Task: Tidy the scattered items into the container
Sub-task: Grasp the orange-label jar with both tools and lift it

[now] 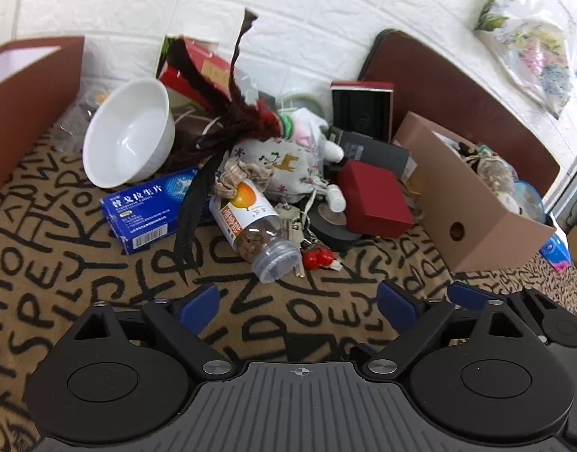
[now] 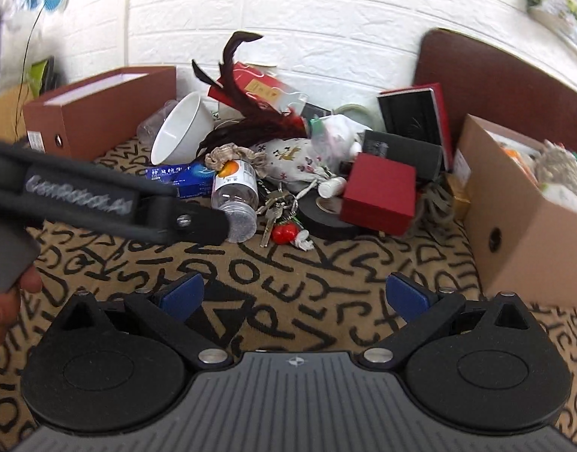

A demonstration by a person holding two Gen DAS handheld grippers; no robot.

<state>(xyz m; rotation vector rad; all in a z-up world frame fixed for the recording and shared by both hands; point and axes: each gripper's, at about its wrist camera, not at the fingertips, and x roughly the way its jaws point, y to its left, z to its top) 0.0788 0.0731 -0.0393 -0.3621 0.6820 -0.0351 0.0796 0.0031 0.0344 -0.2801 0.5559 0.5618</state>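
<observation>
Left wrist view: left gripper jaws spread wide, holding nothing, low centre. Clear ribbed plastic bottle lies centre on letter-print fabric; glossy white bowl tilted upper left; cardboard box at right.

Right wrist view: right gripper jaws wide apart, nothing held. Red square box centre-right; keys mid-frame.

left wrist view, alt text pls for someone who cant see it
An open hand-held gripper hovers over a letter-print cloth, facing a pile: white bowl, blue medicine box, clear bottle, keys, red box. A partly filled cardboard box stands to the right.
</observation>
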